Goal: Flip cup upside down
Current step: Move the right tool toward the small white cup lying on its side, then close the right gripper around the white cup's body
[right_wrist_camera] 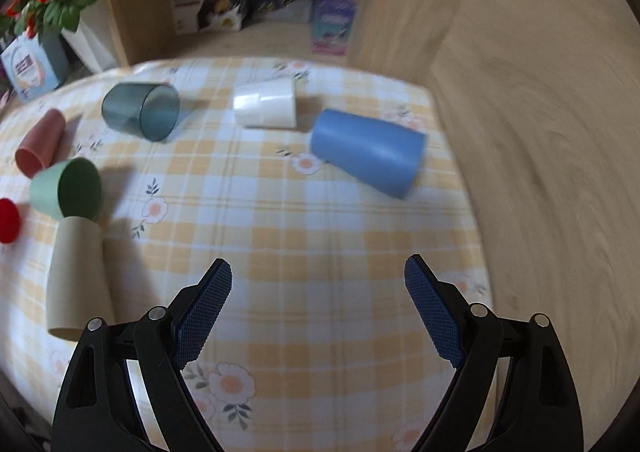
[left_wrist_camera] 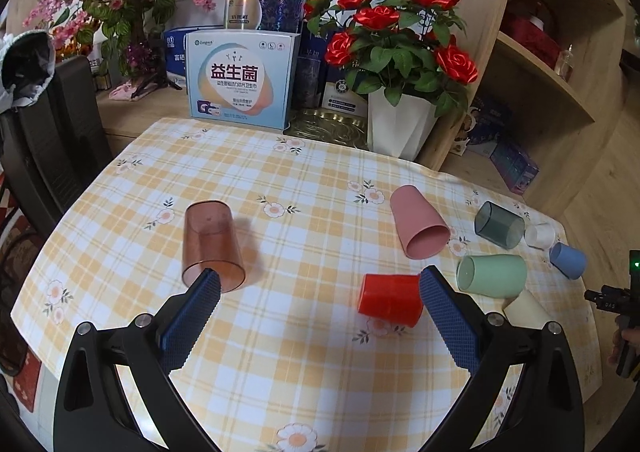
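Fingers spread on left gripper [left_wrist_camera: 320, 276] and right gripper [right_wrist_camera: 318, 272]; eight cups [left_wrist_camera: 390, 300] on table [left_wrist_camera: 280, 180].

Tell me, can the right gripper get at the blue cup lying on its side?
Probably yes. The right gripper is open, and only bare tablecloth lies between it and the blue cup; the white cup sits behind, apart.

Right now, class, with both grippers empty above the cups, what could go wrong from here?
1. The blue cup lies on its side close to the tablecloth edge; a nudge could roll it off.
2. The green cup and beige cup lie close together; the right gripper reaching one could knock the other.
3. The red cup lies close beside one finger of the left gripper; closing could push it away.
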`<state>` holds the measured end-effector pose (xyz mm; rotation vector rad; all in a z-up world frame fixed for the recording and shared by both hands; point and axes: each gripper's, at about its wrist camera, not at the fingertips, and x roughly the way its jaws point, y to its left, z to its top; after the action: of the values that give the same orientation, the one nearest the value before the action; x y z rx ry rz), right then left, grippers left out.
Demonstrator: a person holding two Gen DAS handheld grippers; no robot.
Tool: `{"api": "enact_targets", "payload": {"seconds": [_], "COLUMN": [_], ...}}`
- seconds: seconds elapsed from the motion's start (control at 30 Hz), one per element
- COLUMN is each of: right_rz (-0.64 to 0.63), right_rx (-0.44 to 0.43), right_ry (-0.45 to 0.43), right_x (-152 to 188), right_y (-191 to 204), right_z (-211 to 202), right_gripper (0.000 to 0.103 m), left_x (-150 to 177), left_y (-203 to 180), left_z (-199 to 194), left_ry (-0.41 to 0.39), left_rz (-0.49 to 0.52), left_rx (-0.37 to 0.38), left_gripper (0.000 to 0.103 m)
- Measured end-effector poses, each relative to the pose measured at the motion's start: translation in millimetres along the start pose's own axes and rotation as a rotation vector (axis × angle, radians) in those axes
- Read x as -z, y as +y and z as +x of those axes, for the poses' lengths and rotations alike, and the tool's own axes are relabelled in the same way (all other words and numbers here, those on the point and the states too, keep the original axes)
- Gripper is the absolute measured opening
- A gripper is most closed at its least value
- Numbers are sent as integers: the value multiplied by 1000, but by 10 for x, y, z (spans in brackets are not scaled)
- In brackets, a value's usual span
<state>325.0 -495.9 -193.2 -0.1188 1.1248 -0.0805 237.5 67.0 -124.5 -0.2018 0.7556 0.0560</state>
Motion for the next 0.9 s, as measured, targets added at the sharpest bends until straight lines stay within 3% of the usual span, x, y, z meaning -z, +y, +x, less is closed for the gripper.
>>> {"api": "enact_targets", "payload": {"seconds": [0.07,0.13,0.3,0.53,0.6,0.63,0.8,0.87,0.9], "right_rz": [-101,-226,-390,-683,-708,-632,117,301,323], "right_rx": [-3,12,43,97,85,43,-149,-231,-221], "right_ry": [23,48,136,158,205,220,207,221,225], "right_x": [-130,-288,-696,-1171,-1262,-1369,-1775,-1758,-1757], "right_y": [87,206,342,658,726,703,188,115,148], "right_z": [97,193,458,738,851,881,872,879,874], "right_gripper": [85,77,68,67,57,56,58,58,58], "left_x": [-32,-66,-190,-251,-241,-234,-196,-183,-182], "left_y": [-20,-40,-21,108,163,184,247,239,236], "left_z": [66,111,206,318,367,383,429,467,486], "left_ry": [3,1,-2,4,20,24,31,41,47], "left_rz": [6,7,-28,-68,-83,-89,-107,-107,-108], "left_rx": [-2,-1,15,-19,-31,-35,-38,-36,-30], "left_gripper": [97,97,97,97,97,97,97,97,97]}}
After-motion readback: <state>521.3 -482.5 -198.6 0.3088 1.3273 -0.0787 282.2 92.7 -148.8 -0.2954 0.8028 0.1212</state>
